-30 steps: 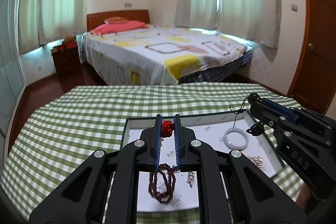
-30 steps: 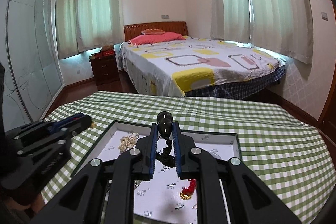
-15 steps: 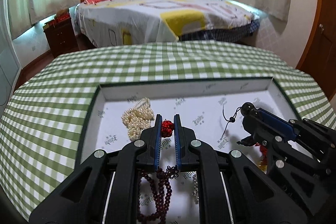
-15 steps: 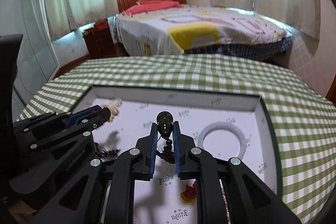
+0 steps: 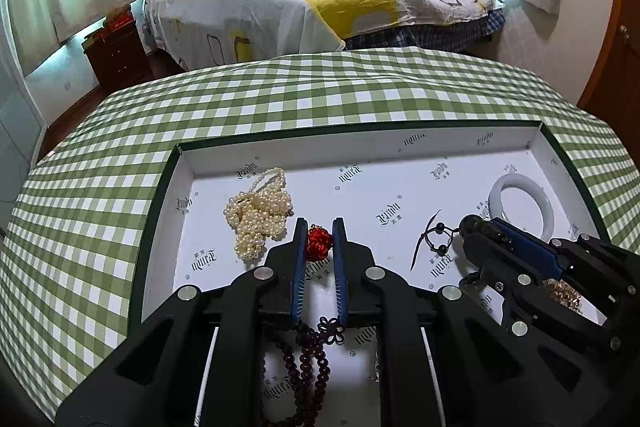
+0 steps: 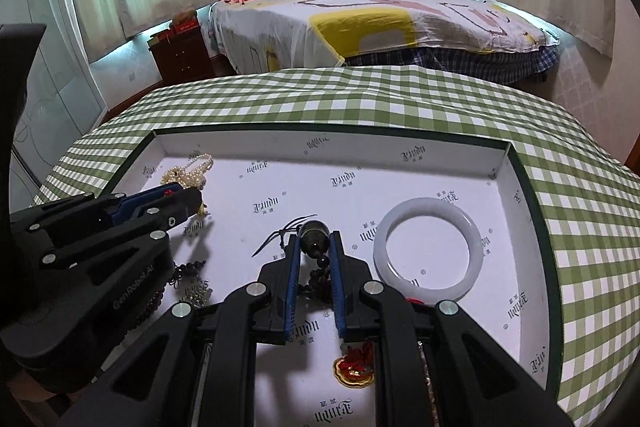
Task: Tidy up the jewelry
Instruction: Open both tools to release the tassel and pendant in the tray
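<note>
Since a second ago: both grippers lowered into tray (image 5: 532, 143), views now tilted down onto its white floor. Left gripper (image 5: 318, 241) clamped on red knot (image 5: 319, 242) of dark-red bead strand (image 5: 310, 367); strand trailing back between the arms, lower end cut off by frame edge. Right gripper (image 6: 314, 247) clamped on large dark bead (image 6: 314, 235) of black bead string (image 6: 316, 273); rest of string largely hidden behind the fingers.

Left view only: full pearl pile (image 5: 260, 211) just left of the fingertips, black cord (image 5: 430, 239) lying on tray floor beside right gripper (image 5: 472, 227). Gold item (image 5: 564, 293) at right mostly hidden behind that gripper; identity unclear.

Right view only: whole white bangle (image 6: 428, 249) flat on tray floor, just right of the fingers; cropped by gripper in left view (image 5: 522, 205). Red-and-gold charm (image 6: 356, 367) near front, partly covered by gripper arm. Small silvery cluster (image 6: 198, 291) under left gripper (image 6: 188, 201), hard to make out. Pearls (image 6: 188, 175) partly blocked.

Tray on green checked cloth (image 6: 400, 99).
</note>
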Demonstrator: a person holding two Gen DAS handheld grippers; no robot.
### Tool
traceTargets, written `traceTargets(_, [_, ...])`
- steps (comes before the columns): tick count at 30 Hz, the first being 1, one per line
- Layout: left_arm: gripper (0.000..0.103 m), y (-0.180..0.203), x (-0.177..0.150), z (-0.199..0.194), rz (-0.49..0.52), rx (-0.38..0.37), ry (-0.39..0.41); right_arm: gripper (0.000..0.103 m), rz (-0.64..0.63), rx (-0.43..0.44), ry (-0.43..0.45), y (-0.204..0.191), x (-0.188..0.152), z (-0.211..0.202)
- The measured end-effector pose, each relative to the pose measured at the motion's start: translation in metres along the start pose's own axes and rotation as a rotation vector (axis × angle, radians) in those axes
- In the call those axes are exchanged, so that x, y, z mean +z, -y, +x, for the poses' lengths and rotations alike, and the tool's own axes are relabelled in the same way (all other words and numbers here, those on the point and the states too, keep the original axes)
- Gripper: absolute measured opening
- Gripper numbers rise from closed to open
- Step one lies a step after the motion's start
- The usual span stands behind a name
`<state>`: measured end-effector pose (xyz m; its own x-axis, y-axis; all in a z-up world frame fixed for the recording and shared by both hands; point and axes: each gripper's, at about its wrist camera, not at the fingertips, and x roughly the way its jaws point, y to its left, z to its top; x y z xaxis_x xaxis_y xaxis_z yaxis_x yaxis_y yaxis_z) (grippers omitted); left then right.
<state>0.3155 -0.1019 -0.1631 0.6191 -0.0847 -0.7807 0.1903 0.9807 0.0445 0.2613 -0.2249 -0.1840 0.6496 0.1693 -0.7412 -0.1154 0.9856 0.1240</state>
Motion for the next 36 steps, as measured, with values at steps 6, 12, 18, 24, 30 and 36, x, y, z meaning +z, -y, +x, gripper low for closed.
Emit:
traceTargets(6, [0.024,0.0,0.001,0.0,0.0,0.006,-0.005,0.016,-0.004,0.001,-0.007,-0.001,0.002,0.002])
traceTargets(12, [0.038,-0.002,0.001,-0.004,-0.01,0.004,0.01,0.028,0.0,0.002,-0.001,-0.001,0.001,0.0])
traceTargets(18, [0.05,-0.011,-0.001,-0.012,-0.044,-0.005,0.038,0.036,0.009,-0.007,0.042,0.003,0.003,-0.013])
traceTargets(24, [0.057,-0.024,-0.005,-0.034,-0.09,-0.034,0.091,0.039,0.021,-0.015,0.082,0.008,0.002,-0.035])
traceTargets(30, [0.057,-0.027,-0.018,-0.068,-0.101,-0.037,0.149,0.042,0.016,-0.04,0.117,0.011,-0.01,-0.063])
traceTargets(36, [0.057,-0.026,-0.038,-0.095,-0.119,-0.044,0.17,0.043,0.016,-0.069,0.126,0.018,-0.027,-0.084])
